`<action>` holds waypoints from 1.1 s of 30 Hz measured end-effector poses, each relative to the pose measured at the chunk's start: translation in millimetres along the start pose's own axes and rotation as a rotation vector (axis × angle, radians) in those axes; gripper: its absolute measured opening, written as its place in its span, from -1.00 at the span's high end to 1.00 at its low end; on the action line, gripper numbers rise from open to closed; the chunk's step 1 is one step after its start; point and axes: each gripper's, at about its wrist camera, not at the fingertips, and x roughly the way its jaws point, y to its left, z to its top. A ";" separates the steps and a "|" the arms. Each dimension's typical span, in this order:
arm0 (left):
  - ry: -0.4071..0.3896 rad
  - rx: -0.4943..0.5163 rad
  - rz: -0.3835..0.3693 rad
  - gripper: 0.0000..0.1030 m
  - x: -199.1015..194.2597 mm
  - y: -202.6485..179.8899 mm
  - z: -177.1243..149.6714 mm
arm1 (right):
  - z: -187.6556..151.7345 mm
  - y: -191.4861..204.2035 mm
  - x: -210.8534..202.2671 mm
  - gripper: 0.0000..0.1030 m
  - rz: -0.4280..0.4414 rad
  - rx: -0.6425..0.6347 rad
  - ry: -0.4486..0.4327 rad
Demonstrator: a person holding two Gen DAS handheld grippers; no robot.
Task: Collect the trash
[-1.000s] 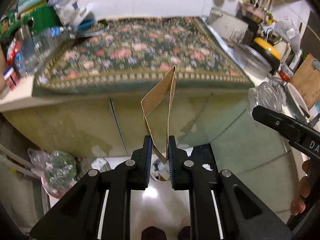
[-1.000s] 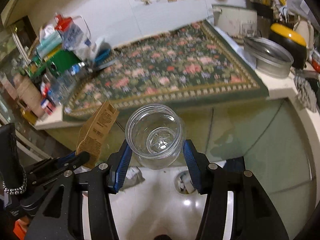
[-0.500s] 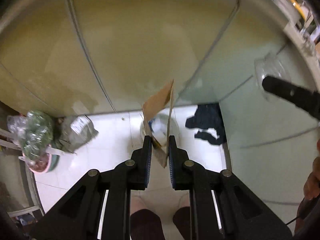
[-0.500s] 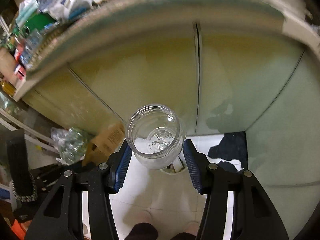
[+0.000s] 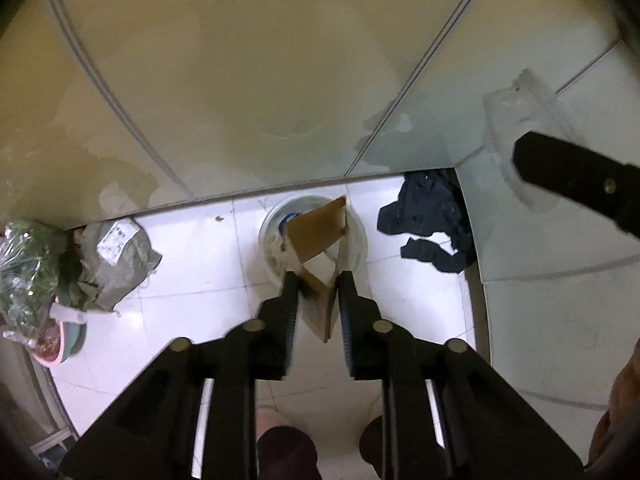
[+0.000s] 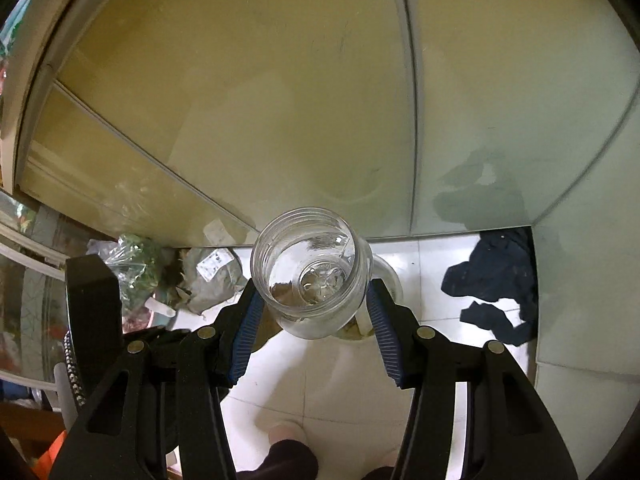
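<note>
While both pieces of trash hang over the floor, the left tool (image 5: 318, 280) stands parted around a folded piece of brown cardboard (image 5: 318, 236). Its pads look slightly clear of the card, so whether they pinch it I cannot tell for sure. The card sits at the centre of the left view, directly above a round pale bin (image 5: 362, 236) on the white tiled floor (image 5: 192, 264), with scraps already inside.

The right tool (image 6: 312, 304) is clamped on a clear plastic jar (image 6: 310, 268), its ribbed blue pads (image 6: 246, 328) pressed to the sides, mouth facing the camera. The jar sits at the centre of the right view, with the bin's rim showing just behind it.

Risks, as I judge them: the card is light, stiff and flat, so on release it could catch air or tip on the rim and slide onto the tiles. The jar is smooth, rounded and slick; a loose squeeze could let it rotate or squirt out, and hard plastic would bounce off the tile. Its width against the card already wedged in the bin may leave it perched.

A dark crumpled cloth (image 5: 430, 216) lies right of the bin; a grey bag (image 5: 120, 260) lies at the left.
</note>
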 end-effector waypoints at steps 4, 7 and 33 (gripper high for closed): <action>0.007 -0.001 0.013 0.30 6.8 2.8 7.2 | 7.9 -2.3 3.3 -0.01 0.026 0.007 0.006; 0.013 -0.003 0.018 0.30 3.4 5.1 10.5 | 12.6 -2.9 3.7 -0.09 0.035 0.022 0.012; -0.579 -0.035 0.063 -0.08 -500.7 -101.6 -32.1 | 16.6 104.7 -407.7 -0.09 -0.064 -0.242 -0.408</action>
